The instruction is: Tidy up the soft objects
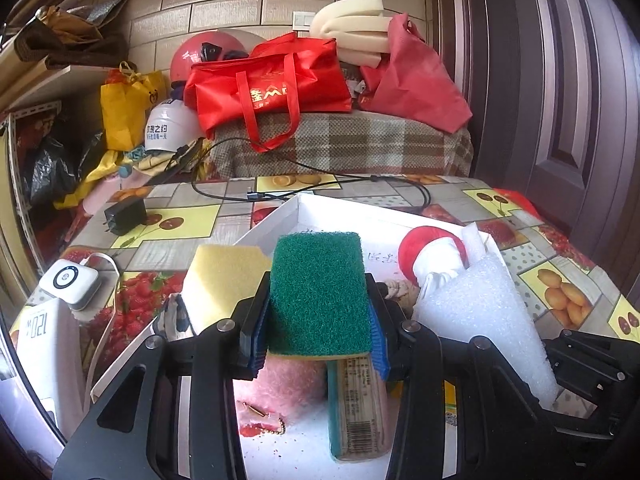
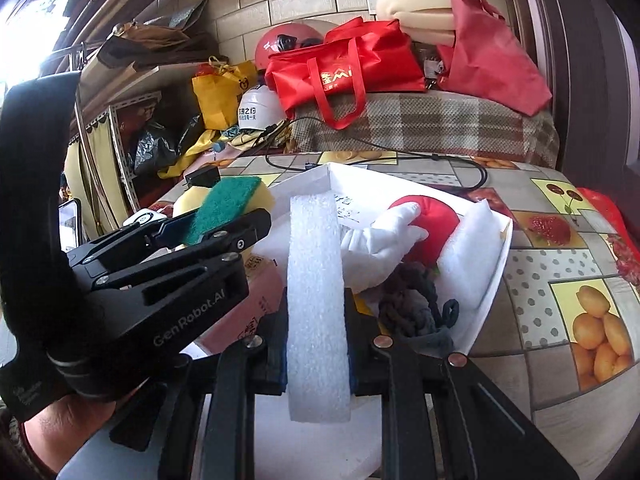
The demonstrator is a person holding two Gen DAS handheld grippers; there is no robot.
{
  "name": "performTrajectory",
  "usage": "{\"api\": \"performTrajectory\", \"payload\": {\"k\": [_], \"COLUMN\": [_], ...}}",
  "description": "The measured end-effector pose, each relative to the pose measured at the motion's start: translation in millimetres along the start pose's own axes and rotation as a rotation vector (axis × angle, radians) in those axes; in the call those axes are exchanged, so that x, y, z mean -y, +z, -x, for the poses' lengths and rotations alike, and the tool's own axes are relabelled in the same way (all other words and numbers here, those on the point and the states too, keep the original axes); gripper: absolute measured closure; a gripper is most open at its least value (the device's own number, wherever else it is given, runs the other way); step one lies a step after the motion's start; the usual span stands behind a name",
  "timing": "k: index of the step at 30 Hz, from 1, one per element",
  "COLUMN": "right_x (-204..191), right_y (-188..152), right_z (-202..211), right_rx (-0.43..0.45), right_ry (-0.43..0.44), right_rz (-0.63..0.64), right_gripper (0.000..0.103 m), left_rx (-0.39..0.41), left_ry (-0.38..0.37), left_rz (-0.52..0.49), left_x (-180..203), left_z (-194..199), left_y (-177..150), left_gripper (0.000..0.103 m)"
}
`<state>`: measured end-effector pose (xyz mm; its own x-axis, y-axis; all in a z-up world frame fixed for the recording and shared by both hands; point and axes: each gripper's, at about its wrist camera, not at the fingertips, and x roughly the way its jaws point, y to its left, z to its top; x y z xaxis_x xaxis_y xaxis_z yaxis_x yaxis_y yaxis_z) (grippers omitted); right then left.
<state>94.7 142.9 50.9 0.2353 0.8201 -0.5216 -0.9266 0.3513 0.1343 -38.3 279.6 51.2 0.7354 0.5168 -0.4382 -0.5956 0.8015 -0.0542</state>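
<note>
My left gripper [image 1: 318, 320] is shut on a green-and-yellow scouring sponge [image 1: 320, 292] and holds it above the white box [image 1: 320, 206]; it also shows in the right wrist view [image 2: 224, 216]. My right gripper [image 2: 318, 344] is shut on a white foam strip [image 2: 316, 300], which also shows in the left wrist view [image 1: 484, 312]. In the box lie a red-and-white soft toy [image 2: 404, 232], a dark knitted cloth [image 2: 416, 300], a pink foam piece [image 1: 280, 384] and a wrapped sponge [image 1: 356, 408]. A yellow sponge [image 1: 220, 276] sits at the box's left edge.
The table has a fruit-print cloth [image 1: 560, 280]. On it lie a black charger [image 1: 124, 216] with a cable [image 1: 320, 196], a white device [image 1: 70, 280] and a scale [image 1: 44, 344]. Behind stand red bags [image 1: 272, 84], helmets and rolled foam [image 1: 356, 28].
</note>
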Motion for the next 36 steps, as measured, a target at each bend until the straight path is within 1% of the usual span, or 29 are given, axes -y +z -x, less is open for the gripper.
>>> {"api": "performTrajectory", "payload": {"k": [2, 3, 4, 5, 6, 7, 8, 14, 24, 26, 29, 36], "right_x": [-0.9, -0.8, -1.4, -3.0, -4.4, -6.1, -7.8, -9.1, -15.6, -14.7, -11.3, -6.4], "right_y": [-0.3, 0.1, -0.1, -0.3, -0.3, -0.3, -0.5, 0.1, -2.2, -3.2, -6.7, -15.9], "right_z": [0.5, 0.2, 0.2, 0.2, 0.5, 1.1, 1.9, 9.1, 23.9, 26.9, 33.1, 49.9], "right_rx": [0.002, 0.003, 0.003, 0.003, 0.006, 0.010, 0.015, 0.051, 0.130, 0.141, 0.146, 0.161], "right_ry": [-0.001, 0.000, 0.003, 0.001, -0.005, -0.007, -0.017, -0.034, -0.068, -0.072, -0.075, -0.103], "right_rz": [0.006, 0.009, 0.013, 0.019, 0.024, 0.031, 0.042, 0.046, 0.075, 0.072, 0.059, 0.053], "right_gripper": [0.083, 0.083, 0.082, 0.074, 0.063, 0.024, 0.000, 0.000, 0.000, 0.000, 0.000, 0.000], "left_rx": [0.003, 0.005, 0.012, 0.019, 0.030, 0.043, 0.063, 0.105, 0.155, 0.154, 0.132, 0.103], "left_ry": [0.002, 0.010, 0.026, 0.034, 0.042, 0.051, 0.049, 0.071, 0.058, 0.058, 0.045, 0.026], "left_rz": [0.003, 0.005, 0.010, 0.018, 0.027, 0.036, 0.046, 0.040, 0.085, 0.102, 0.126, 0.135], "left_x": [-0.9, -1.0, -1.4, -3.2, -5.6, -7.4, -10.1, -9.7, -17.6, -19.8, -21.5, -16.2], "left_z": [0.4, 0.8, 2.1, 3.7, 6.0, 8.7, 11.8, 20.6, 34.1, 37.1, 40.9, 56.7], "left_y": [0.2, 0.1, -0.1, -0.4, -0.7, -1.2, -1.2, -1.9, -5.0, -6.9, -9.9, -19.7], "left_gripper": [0.061, 0.055, 0.046, 0.014, 0.000, 0.000, 0.000, 0.000, 0.000, 0.000, 0.000, 0.000]}}
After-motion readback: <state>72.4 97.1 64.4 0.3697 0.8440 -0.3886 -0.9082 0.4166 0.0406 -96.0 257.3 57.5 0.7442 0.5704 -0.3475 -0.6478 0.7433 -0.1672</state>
